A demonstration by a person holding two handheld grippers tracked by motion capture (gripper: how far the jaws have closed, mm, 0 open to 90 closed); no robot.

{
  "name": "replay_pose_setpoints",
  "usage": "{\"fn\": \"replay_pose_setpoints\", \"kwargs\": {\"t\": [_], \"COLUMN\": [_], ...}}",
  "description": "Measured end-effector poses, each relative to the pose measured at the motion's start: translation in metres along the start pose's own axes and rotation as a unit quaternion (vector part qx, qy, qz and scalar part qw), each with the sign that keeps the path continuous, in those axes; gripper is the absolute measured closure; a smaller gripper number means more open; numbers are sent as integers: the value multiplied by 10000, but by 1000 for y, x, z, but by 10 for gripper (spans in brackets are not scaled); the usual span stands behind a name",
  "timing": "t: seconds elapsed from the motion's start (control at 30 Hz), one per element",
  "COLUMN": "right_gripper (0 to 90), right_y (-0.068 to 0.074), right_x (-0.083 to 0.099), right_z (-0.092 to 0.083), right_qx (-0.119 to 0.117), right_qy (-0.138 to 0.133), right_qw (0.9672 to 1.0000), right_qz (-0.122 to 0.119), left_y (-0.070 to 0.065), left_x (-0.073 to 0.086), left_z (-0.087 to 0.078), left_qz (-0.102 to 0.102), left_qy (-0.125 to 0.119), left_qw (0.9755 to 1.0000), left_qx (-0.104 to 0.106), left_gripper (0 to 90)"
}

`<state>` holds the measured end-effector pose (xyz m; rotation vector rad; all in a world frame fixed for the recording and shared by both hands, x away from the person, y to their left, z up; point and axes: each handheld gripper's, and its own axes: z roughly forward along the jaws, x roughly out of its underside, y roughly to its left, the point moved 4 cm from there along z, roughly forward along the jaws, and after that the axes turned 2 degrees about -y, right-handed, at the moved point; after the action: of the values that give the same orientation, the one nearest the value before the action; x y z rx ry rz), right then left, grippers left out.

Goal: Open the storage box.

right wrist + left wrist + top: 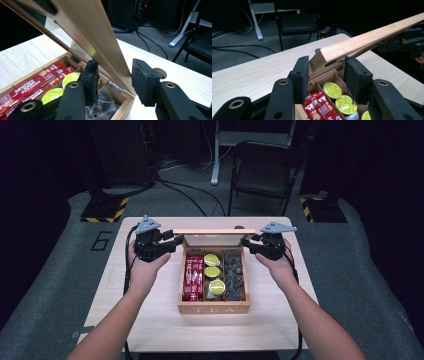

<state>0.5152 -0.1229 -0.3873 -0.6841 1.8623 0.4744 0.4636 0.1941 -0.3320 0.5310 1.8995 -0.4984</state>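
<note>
Wooden tea box [214, 308] at mid-tabletop [150, 320], hinged lid [214, 231] raised on edge, long axis running straight across from left gripper [172, 241] to right gripper [248, 242]. Left fingers [302, 72] half open astride the lid's end, touch unclear. Right fingers [146, 80] narrowed around the opposite end, firm grip not certain. Both equally near. Packets, capsules and tea bags just below; bare tabletop beyond the hinges.
</note>
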Motion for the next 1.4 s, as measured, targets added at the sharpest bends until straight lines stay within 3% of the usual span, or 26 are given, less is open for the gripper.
{"fn": "replay_pose_setpoints", "kwargs": {"t": [0.43,0.87,1.0,1.4], "right_gripper": [577,600,601,600], "right_y": [-9,-14,-15,-20], "right_x": [8,11,11,12], "right_z": [19,28,30,35], "right_qx": [107,225,215,199], "right_qy": [197,171,181,169], "right_qw": [9997,9996,9995,9993], "right_qz": [-4,72,147,267], "left_y": [3,10,12,16], "left_x": [-7,-15,-17,-21], "left_z": [5,14,17,24], "left_qz": [-4,-25,159,164], "left_qy": [-14,-96,-79,-91], "left_qw": [10000,9998,9996,9995], "left_qx": [-95,-151,-213,-253], "left_gripper": [566,572,572,571]}}
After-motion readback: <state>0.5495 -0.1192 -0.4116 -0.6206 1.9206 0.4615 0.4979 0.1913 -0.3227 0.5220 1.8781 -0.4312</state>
